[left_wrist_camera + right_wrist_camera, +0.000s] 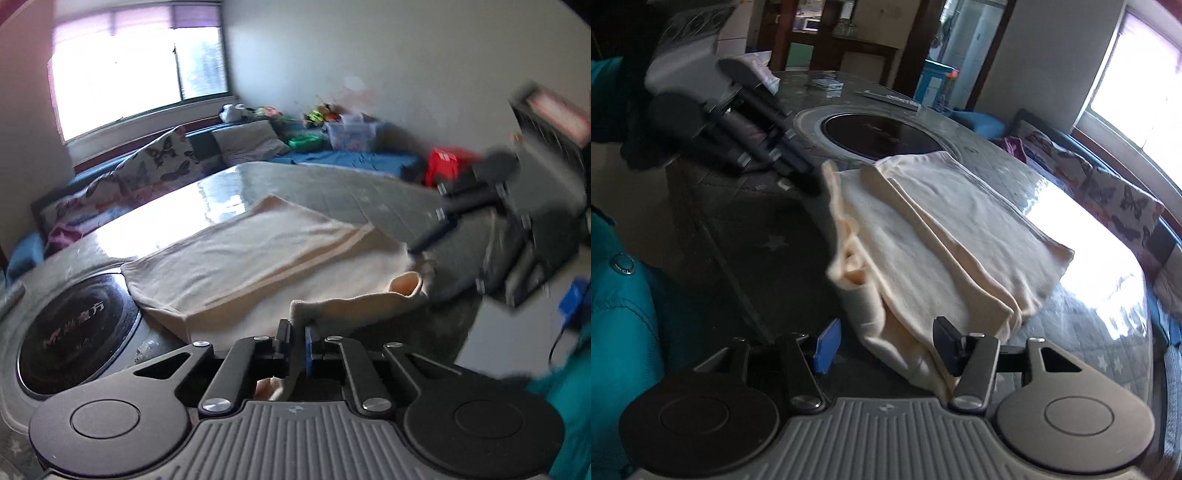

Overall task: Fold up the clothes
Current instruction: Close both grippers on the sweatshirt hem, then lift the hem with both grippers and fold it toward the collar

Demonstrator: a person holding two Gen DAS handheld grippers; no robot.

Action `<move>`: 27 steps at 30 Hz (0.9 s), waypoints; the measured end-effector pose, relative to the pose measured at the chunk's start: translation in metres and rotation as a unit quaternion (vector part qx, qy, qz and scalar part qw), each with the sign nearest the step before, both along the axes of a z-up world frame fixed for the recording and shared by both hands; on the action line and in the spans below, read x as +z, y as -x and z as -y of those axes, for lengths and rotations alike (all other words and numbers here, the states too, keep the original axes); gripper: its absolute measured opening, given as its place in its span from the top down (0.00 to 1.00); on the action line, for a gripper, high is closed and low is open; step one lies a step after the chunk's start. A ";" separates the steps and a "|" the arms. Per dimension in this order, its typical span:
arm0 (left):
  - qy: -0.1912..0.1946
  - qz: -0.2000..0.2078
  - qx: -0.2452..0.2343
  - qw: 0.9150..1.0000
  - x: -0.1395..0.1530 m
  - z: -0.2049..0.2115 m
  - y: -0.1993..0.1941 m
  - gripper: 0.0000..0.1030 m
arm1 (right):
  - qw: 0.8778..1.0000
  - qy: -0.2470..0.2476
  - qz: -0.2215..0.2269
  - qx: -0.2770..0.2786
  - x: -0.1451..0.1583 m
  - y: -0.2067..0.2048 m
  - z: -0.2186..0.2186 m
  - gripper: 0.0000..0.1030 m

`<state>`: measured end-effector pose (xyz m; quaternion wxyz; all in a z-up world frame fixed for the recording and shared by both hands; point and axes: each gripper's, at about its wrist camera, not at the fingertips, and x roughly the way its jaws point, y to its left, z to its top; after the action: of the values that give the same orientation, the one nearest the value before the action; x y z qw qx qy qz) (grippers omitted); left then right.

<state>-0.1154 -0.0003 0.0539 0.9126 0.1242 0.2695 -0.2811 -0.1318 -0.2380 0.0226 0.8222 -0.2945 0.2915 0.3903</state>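
A cream garment lies folded in layers on the grey table, with a sleeve opening near its right end. My left gripper is shut on a fold of its near edge, and the cloth runs down between the pads. In the right wrist view the same garment stretches away from my right gripper. Those jaws stand wide apart with the garment's near corner between them, the blue pad apart from the cloth. The left gripper shows at the far left corner, and the right gripper shows blurred at the garment's right end.
A round black hob is set into the table beside the garment. A sofa with butterfly cushions runs under the window. A person's teal jacket is close at the left. Small items lie at the table's far side.
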 end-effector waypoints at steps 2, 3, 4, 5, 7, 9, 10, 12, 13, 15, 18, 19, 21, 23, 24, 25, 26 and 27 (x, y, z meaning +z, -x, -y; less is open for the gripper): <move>0.018 -0.008 0.008 1.000 0.004 -0.003 -0.010 0.92 | 1.000 0.000 0.003 0.003 -0.004 -0.004 -0.004 0.46; 0.022 -0.011 0.011 1.000 0.005 -0.004 -0.015 0.92 | 1.000 -0.002 0.004 0.002 -0.006 -0.007 -0.005 0.47; 0.024 -0.014 0.013 1.000 0.005 -0.005 -0.019 0.92 | 1.000 -0.003 0.006 0.000 -0.007 -0.010 -0.006 0.48; 0.026 -0.017 0.016 0.999 0.004 -0.005 -0.023 0.92 | 1.000 -0.005 0.005 -0.004 -0.008 -0.013 -0.007 0.52; 0.030 -0.026 0.018 0.999 0.002 -0.007 -0.028 0.92 | 1.000 -0.013 -0.004 -0.014 -0.010 -0.021 -0.006 0.53; 0.032 -0.035 0.018 0.999 -0.001 -0.008 -0.030 0.92 | 0.999 -0.026 -0.026 -0.026 -0.009 -0.030 -0.004 0.73; 0.032 -0.038 0.018 0.999 -0.003 -0.009 -0.030 0.91 | 0.998 -0.033 -0.038 -0.033 -0.009 -0.035 -0.003 0.76; 0.029 -0.042 0.017 0.999 -0.005 -0.011 -0.028 0.88 | 0.996 -0.047 -0.060 -0.044 -0.007 -0.044 0.000 0.81; 0.027 -0.043 0.017 0.999 -0.006 -0.012 -0.026 0.86 | 0.995 -0.053 -0.068 -0.048 -0.005 -0.047 0.001 0.83; 0.020 -0.041 0.018 0.999 -0.007 -0.015 -0.021 0.75 | 0.993 -0.064 -0.080 -0.055 -0.002 -0.054 0.002 0.84; 0.012 -0.036 0.013 0.999 -0.008 -0.019 -0.012 0.64 | 0.991 -0.078 -0.087 -0.064 0.005 -0.063 0.004 0.87; 0.006 -0.032 0.010 0.999 -0.009 -0.020 -0.008 0.59 | 0.991 -0.083 -0.087 -0.066 0.007 -0.066 0.004 0.87; -0.009 -0.024 0.002 1.000 -0.012 -0.020 -0.001 0.57 | 0.990 -0.090 -0.087 -0.071 0.011 -0.070 0.005 0.87; -0.027 -0.019 -0.004 0.999 -0.016 -0.018 0.003 0.57 | 0.989 -0.094 -0.086 -0.074 0.013 -0.073 0.006 0.88; -0.035 -0.017 -0.006 0.999 -0.017 -0.017 0.005 0.57 | 0.989 -0.095 -0.086 -0.075 0.013 -0.074 0.006 0.89; -0.043 -0.015 -0.006 0.999 -0.019 -0.017 0.007 0.57 | 0.989 -0.095 -0.088 -0.074 0.013 -0.075 0.006 0.89; -0.049 -0.013 -0.006 0.999 -0.021 -0.017 0.007 0.57 | 0.989 -0.094 -0.089 -0.074 0.012 -0.076 0.005 0.89; -0.055 -0.012 -0.005 0.998 -0.023 -0.017 0.007 0.57 | 0.989 -0.093 -0.091 -0.073 0.011 -0.075 0.005 0.89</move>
<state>-0.1223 0.0171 0.0307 0.8997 0.1719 0.2949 -0.2719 -0.0569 -0.2433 0.0334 0.8420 -0.1581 0.3487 0.3801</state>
